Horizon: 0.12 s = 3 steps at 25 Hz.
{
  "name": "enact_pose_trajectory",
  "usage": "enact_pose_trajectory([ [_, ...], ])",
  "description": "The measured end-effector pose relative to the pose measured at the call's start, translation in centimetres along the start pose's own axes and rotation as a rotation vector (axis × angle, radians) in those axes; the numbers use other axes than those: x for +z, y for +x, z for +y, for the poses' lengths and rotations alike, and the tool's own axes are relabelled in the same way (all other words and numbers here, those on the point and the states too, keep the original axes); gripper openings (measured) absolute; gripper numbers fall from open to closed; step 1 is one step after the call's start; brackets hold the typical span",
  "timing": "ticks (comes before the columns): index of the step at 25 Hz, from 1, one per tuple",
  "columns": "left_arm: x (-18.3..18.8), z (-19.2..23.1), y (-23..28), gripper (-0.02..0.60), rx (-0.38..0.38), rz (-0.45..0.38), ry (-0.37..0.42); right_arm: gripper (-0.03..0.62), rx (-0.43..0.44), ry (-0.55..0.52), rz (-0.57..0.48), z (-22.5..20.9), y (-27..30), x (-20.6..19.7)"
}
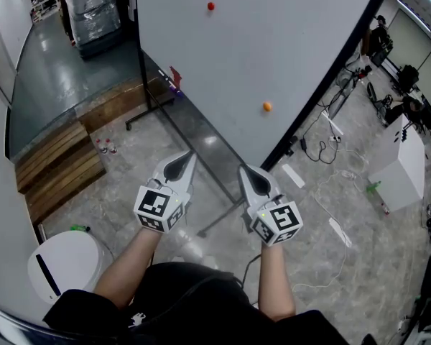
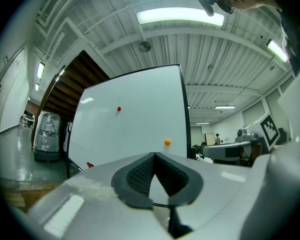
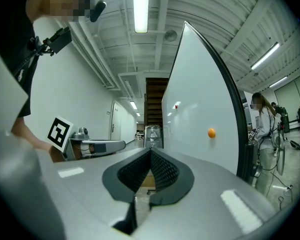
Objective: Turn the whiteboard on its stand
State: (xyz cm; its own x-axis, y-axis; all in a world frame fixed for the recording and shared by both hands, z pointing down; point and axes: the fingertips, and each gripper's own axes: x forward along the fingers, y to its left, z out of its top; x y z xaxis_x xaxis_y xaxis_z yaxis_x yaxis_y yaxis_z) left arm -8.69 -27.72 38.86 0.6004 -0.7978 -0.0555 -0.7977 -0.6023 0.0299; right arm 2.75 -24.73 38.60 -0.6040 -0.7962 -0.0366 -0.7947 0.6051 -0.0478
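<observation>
Head view is showing left gripper [image 1: 191, 155] and right gripper [image 1: 242, 169] hovering near the whiteboard [image 1: 273, 42], jaws pressed together, empty; turning seemingly not yet begun.

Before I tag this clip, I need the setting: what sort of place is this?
Probably an indoor lab or workshop hall: a large freestanding whiteboard, loose cables trailing over the floor, and a plastic-wrapped load stored at the back.

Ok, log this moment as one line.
left gripper: shut, empty | right gripper: shut, empty | whiteboard: ahead of both grippers, not touched | stage: turn not yet begun
</observation>
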Motion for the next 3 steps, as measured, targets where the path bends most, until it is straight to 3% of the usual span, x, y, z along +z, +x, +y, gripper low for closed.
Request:
enact_pose_trajectory([
  [3, 0.23, 0.24, -0.24, 0.003, -0.004, -0.004, 0.001, 0.008, 0.001, -0.003, 0.0, 0.49, 0.21, 0.06],
])
